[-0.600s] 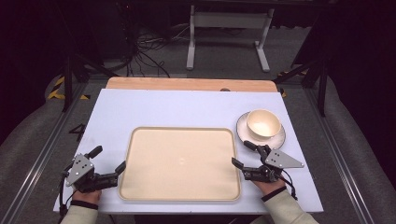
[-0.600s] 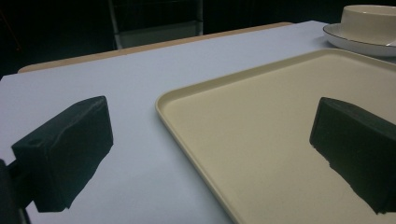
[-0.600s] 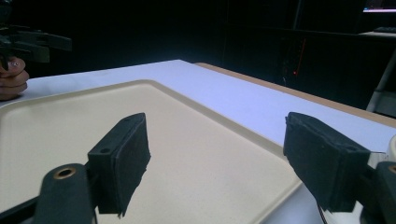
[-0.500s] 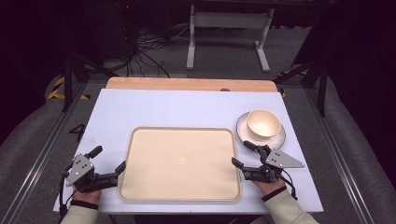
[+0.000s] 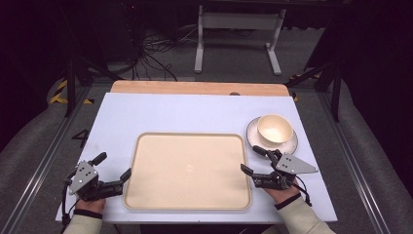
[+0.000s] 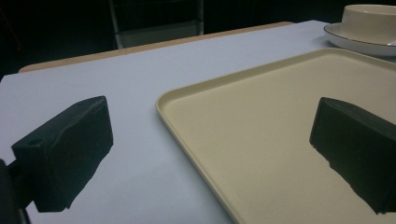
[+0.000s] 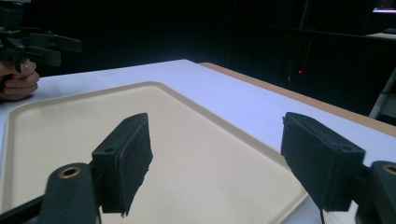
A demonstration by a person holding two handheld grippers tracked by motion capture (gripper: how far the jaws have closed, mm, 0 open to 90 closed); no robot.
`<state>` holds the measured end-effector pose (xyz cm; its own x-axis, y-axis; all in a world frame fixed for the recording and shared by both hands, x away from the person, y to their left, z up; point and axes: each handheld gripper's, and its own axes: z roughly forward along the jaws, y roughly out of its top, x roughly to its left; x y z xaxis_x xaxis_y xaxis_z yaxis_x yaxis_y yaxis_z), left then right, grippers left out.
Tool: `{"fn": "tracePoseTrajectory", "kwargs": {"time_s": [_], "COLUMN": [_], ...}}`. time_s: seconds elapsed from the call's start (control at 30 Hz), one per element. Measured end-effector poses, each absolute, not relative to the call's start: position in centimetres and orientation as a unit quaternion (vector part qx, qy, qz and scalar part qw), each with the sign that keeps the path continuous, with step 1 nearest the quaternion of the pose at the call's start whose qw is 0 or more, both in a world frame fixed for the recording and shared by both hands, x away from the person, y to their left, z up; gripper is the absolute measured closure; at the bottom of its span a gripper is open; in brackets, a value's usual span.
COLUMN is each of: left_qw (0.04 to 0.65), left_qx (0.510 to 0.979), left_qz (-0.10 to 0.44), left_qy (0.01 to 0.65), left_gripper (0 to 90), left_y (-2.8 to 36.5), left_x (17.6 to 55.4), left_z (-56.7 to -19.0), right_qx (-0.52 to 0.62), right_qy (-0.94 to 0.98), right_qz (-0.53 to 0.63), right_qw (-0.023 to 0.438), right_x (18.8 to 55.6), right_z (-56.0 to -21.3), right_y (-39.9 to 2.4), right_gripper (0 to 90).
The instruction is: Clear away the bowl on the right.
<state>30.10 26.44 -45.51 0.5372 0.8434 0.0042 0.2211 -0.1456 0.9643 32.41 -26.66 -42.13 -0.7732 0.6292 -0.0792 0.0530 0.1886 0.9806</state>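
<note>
High view: cream tray [image 5: 187, 170] flat on the white table [image 5: 170, 114], left gripper [image 5: 115, 170] at its left edge and right gripper [image 5: 253, 160] at its right edge, each with jaws spread and empty; cup [image 5: 275, 128] on saucer [image 5: 258, 140] just beyond the tray's far right corner. Left gripper view: jaws wide apart, straddling the tray's left rim [image 6: 187, 126], one pad over bare table, the other over the tray floor, nothing pinched. Right gripper view: jaws likewise released, set either side of the right rim [image 7: 243, 135], other hand's gripper [image 7: 35, 44] across the tray. Judged step: lining up for a two-sided grasp of the tray. Next: lower onto both rims, close evenly, lift level, clear of the saucer.
</note>
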Motion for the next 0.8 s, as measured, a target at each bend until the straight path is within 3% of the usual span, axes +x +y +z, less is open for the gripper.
{"fn": "tracePoseTrajectory", "kwargs": {"time_s": [0.8], "left_qw": [0.531], "left_qx": [0.698], "left_qz": [0.293], "left_qy": [0.381], "left_gripper": [0.2], "left_y": [26.4], "left_x": [30.1], "left_z": [-45.5], "right_qx": [0.228], "right_qy": [0.741], "right_qz": [0.587], "right_qw": [0.233], "right_x": [32.8], "right_z": [-38.6], "right_y": [-26.5], "right_gripper": [34.1]}}
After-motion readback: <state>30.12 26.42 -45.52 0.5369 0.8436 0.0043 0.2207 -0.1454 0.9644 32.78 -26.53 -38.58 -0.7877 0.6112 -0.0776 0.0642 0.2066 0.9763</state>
